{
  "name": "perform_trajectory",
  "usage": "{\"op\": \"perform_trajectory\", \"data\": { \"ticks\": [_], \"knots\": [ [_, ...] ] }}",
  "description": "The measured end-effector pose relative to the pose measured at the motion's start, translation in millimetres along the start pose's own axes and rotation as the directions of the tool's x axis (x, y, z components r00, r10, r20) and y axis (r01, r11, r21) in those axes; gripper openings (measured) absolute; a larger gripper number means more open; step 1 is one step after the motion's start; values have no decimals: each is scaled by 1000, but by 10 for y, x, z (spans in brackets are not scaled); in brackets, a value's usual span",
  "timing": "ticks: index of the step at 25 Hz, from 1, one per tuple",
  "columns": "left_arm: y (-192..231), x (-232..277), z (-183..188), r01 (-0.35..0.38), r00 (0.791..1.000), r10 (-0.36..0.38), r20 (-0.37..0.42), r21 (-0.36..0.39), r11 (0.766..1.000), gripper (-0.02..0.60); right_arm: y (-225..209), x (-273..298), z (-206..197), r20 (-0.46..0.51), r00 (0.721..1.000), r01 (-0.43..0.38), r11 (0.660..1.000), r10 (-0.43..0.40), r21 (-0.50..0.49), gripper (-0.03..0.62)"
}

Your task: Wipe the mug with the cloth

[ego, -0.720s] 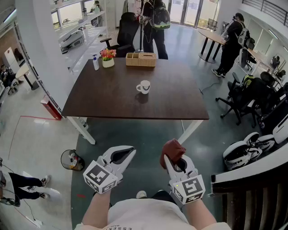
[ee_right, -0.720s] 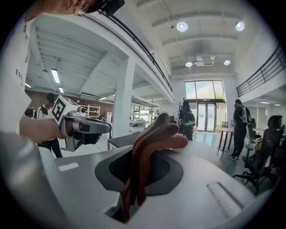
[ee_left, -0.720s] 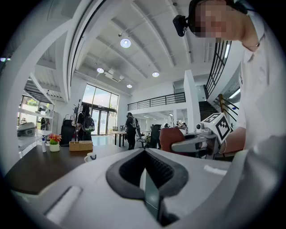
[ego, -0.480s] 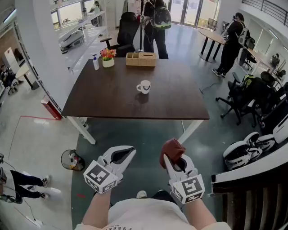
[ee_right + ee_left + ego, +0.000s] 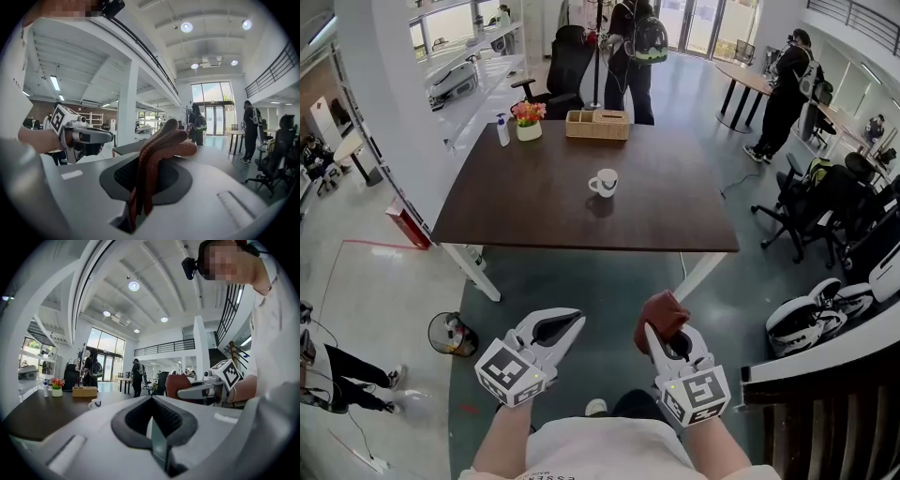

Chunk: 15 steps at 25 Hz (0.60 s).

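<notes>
A white mug [image 5: 603, 183] stands near the middle of the dark brown table [image 5: 534, 206], far ahead of both grippers; it shows small in the left gripper view as the mug [image 5: 95, 403]. My right gripper [image 5: 660, 328] is shut on a reddish-brown cloth [image 5: 661, 314], which sticks out folded between its jaws as the cloth [image 5: 159, 150]. My left gripper [image 5: 558, 327] is shut with nothing in it. Both are held low in front of my body, short of the table's near edge.
On the table's far side are a wooden box [image 5: 597, 124], a flower pot [image 5: 528, 122] and a spray bottle [image 5: 502, 130]. People stand beyond the table [image 5: 633, 56]. Office chairs [image 5: 811, 202] crowd the right. A bin [image 5: 453, 333] sits on the floor at left.
The view has shifted slightly, so the table and mug sit a little lower in the picture. Both grippers hold the same pose.
</notes>
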State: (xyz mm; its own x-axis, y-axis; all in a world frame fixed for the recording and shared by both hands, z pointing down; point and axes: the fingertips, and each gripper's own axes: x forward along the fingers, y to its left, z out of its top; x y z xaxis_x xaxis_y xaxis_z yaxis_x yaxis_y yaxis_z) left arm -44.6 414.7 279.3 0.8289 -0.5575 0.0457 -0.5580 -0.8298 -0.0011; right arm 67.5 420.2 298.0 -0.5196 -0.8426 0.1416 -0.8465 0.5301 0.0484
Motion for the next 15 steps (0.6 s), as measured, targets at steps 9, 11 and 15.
{"op": "perform_trajectory", "data": {
  "ticks": [9,11,15],
  "knots": [
    [396,-34,-174,-51,999,51,0,-28,998,1,-134,337,-96,-24,1000,-13,1000,13,15,77],
    [569,-11,-213,-73,997,73,-4,-37,997,1,-169,511,-112,-26,999,-34,999,35,14,77],
    [928,251,-263,-102,994,101,-29,-41,994,1,-459,949,-193,-33,998,-59,998,60,30,77]
  ]
}}
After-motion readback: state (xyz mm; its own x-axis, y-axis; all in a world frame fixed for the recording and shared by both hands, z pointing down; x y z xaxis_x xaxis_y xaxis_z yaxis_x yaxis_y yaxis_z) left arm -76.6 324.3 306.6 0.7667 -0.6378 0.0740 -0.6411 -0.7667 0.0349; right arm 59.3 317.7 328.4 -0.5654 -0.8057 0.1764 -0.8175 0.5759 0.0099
